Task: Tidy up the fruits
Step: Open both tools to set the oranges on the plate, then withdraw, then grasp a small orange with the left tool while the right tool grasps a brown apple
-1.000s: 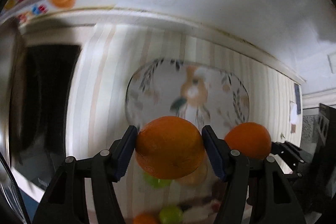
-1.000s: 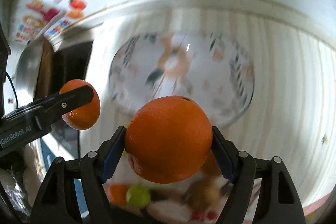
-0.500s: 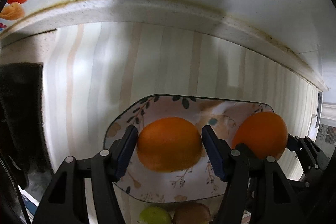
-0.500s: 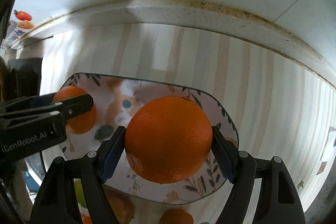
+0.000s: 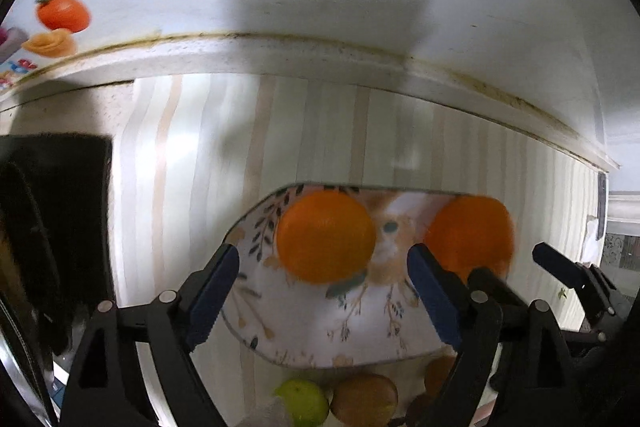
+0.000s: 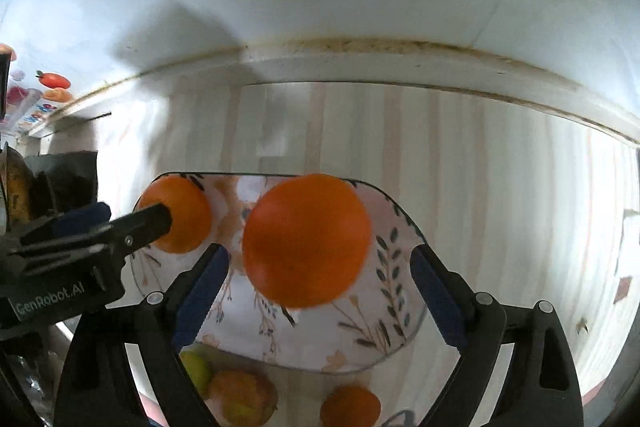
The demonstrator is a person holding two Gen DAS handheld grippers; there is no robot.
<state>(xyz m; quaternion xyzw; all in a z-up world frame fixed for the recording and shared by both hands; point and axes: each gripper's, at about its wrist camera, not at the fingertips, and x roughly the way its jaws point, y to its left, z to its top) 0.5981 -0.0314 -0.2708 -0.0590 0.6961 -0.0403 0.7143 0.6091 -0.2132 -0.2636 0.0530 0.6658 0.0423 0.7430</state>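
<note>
On left hand-held gripper (image 6: 156, 223): "GenRobot.AI" | both opening, oranges (image 5: 326, 237) unpinched | right hand-held gripper (image 6: 320, 267)

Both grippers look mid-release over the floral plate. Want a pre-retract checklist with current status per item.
1. Left gripper clear of its orange: ok, jaws opening, gaps on both sides.
2. Right gripper clear of its orange: ok, jaws opening, pads off the fruit.
3. Both oranges over the floral plate: ok in both wrist views.
4. Oranges settled at rest: cannot tell, both are motion-blurred.
5. Oranges apart from each other: ok, patterned plate shows between them.
6. Grippers clear of each other: cannot tell, the left gripper's finger overlaps the far orange in the right wrist view.
</note>
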